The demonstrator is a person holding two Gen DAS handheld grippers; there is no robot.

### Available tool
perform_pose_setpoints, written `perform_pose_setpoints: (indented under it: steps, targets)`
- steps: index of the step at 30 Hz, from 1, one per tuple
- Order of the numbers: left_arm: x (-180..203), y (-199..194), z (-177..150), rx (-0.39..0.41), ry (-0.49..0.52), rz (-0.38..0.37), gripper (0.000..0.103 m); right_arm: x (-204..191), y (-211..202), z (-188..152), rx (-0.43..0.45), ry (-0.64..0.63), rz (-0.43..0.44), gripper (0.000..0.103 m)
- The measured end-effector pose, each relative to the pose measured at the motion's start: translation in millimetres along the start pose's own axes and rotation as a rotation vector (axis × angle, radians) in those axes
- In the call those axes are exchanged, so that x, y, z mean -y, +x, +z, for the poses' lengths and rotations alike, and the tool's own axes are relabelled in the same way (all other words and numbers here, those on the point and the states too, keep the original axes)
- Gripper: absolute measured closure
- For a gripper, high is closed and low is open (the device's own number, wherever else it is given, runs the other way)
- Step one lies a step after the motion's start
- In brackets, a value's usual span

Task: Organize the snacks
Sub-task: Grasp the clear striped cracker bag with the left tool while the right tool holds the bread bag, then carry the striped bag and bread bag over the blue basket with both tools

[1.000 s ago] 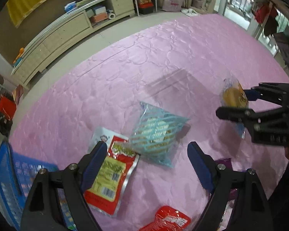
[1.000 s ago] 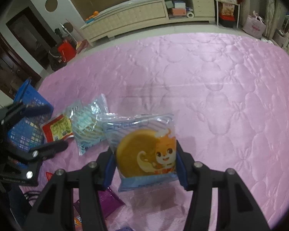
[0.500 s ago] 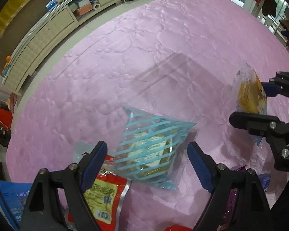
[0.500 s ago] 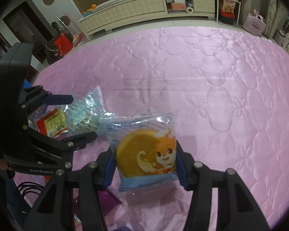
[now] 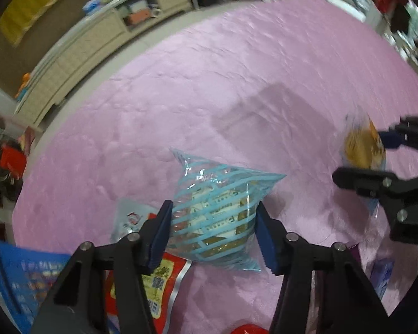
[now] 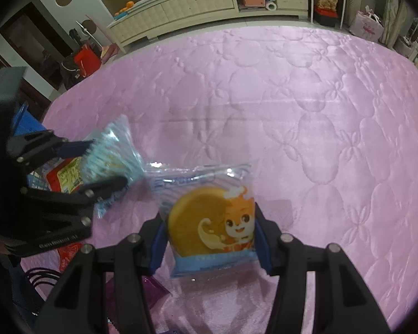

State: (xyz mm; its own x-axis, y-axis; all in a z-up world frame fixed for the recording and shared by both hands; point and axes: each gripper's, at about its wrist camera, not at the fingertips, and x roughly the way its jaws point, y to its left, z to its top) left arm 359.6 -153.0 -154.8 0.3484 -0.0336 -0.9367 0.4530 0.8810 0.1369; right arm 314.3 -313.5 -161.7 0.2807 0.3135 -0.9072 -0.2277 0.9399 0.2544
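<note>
The bed cover (image 6: 306, 89) is pink quilted cloth with a satin sheen. The blue-striped packet (image 5: 217, 214) and the cake packet (image 6: 211, 220) are clear, glossy, crinkled plastic film, and the red packet (image 5: 164, 281) is shiny foil-like film. Both grippers look matt black plastic, with 2 blue ridged pads (image 5: 161, 233) each.

A home bedroom: pink quilted bed (image 6: 306, 105), cream cabinet (image 6: 197, 5) (cluttered shelves) along the wall.
</note>
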Motion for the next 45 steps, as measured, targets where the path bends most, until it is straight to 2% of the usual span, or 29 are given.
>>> perform_pose_setpoints:
  steps: [3, 6, 9, 14, 20, 26, 37, 45]
  targets:
    - [-5.0, -22.8, -10.1, 0.055, -0.055, -0.002, 0.050, -9.8, -11.7, 3.4, 0.037, -0.017, 0.011, 0.045]
    - [-8.8, -46.2, -23.1, 0.101, -0.074, 0.009, 0.050, -20.9, -19.0, 1.7, 0.041, -0.055, -0.017, 0.045]
    - [-13.9, -68.0, -36.3, 0.148, -0.093, 0.011, 0.050, -26.5, -30.8, -3.2, 0.055, -0.040, -0.005, 0.045]
    - [-23.9, -110.4, -58.1, 0.250, -0.157, 0.024, 0.050, -49.6, -66.7, -8.4, 0.131, -0.069, -0.004, 0.045]
    - [-37.7, -164.8, -87.2, 0.365, -0.191, 0.016, 0.050, -95.0, -110.2, -11.4, 0.191, -0.139, -0.017, 0.045]
    - [-63.3, -210.8, -123.4, 0.448, -0.223, 0.039, 0.050, -140.6, -135.8, -14.1, 0.227, -0.204, -0.010, 0.045]
    - [-117.3, -264.7, -182.5, 0.508, -0.318, 0.101, 0.050, -215.6, -152.9, -3.8, 0.269, -0.353, 0.028, 0.045]
    - [-145.6, -269.2, -208.0, 0.493, -0.357, 0.138, 0.050, -261.5, -136.3, 5.7, 0.249, -0.413, 0.065, 0.045]
